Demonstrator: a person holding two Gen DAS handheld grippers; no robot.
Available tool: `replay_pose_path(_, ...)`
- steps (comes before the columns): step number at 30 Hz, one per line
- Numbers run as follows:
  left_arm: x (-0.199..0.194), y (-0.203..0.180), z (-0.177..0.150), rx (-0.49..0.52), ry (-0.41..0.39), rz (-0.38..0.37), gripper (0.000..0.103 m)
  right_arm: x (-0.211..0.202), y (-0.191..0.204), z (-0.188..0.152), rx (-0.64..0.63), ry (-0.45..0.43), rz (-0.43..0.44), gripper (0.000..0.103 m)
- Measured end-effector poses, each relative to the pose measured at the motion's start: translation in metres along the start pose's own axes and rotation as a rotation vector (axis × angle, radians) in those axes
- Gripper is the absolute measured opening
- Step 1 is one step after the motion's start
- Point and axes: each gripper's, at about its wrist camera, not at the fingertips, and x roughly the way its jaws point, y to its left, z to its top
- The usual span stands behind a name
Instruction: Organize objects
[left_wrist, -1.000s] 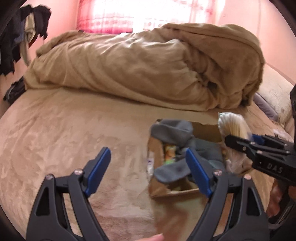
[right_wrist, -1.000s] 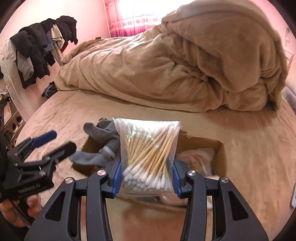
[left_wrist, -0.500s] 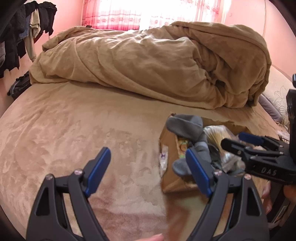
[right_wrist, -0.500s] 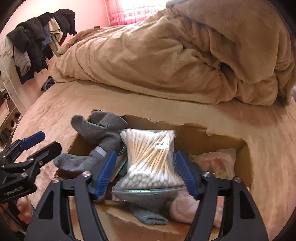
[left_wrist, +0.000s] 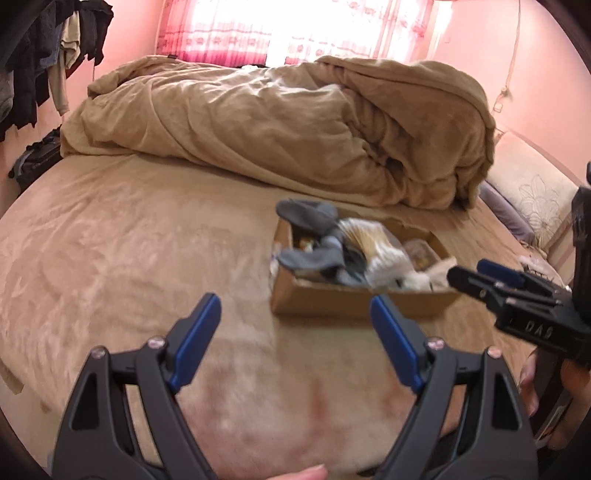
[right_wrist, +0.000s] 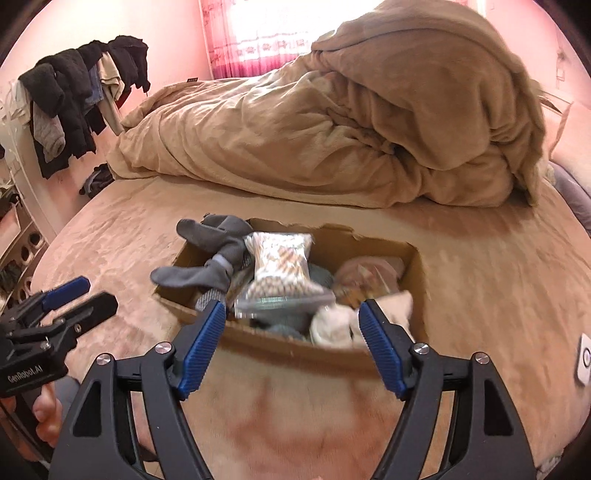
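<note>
At the far left of the right wrist view, dark clothes (right_wrist: 85, 92) hang on a rack by the pink wall. Below them the left gripper (right_wrist: 85, 291) hovers over the tan bedspread (right_wrist: 122, 236), its jaws spread apart and holding nothing; from its own camera the left gripper (left_wrist: 295, 343) shows the same wide gap, with bare bedspread (left_wrist: 110, 240) between its blue pads.

Moving right, a shallow cardboard box (right_wrist: 413, 266) sits on the bed, just ahead of both grippers. A grey sock (right_wrist: 207, 258) drapes over the box's left corner, one end hanging outside the wall. Just right of the sock, the clear bag of cotton swabs (right_wrist: 280, 262) lies inside the box, propped up on other items; it touches the sock on one side. In the left wrist view the same bag of cotton swabs (left_wrist: 376, 243) rests near the middle of the cardboard box (left_wrist: 332, 299), beside the grey sock (left_wrist: 310, 236). A pale cloth (right_wrist: 347, 321) fills the near right corner, and something pinkish sits behind it, too blurred to identify.

The right gripper (right_wrist: 291, 343) hangs at the box's near wall with its jaws wide apart and empty, clear of the bag. A crumpled tan duvet (right_wrist: 332, 129) lies heaped across the back of the bed. At the far right edge a small white device (right_wrist: 583, 358) lies on the bedspread.
</note>
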Motion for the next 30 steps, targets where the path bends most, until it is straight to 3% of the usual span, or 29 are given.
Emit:
replay_pose_path(15, -0.055, -0.053, -0.039, 0.050, 0.014, 0.004, 0.085, -0.084, -0.006, -0.056, 0.023, -0.049, -0.041, 0.078)
replay_pose_path(24, -0.060, -0.074, -0.076, 0.112, 0.069, 0.008, 0.085, -0.100, -0.010, -0.093, 0.046, -0.036, -0.045, 0.078)
replay_pose_path(30, -0.061, -0.076, -0.083, 0.131, 0.076, 0.022, 0.085, -0.107, -0.012, -0.105, 0.048, -0.035, -0.051, 0.078)
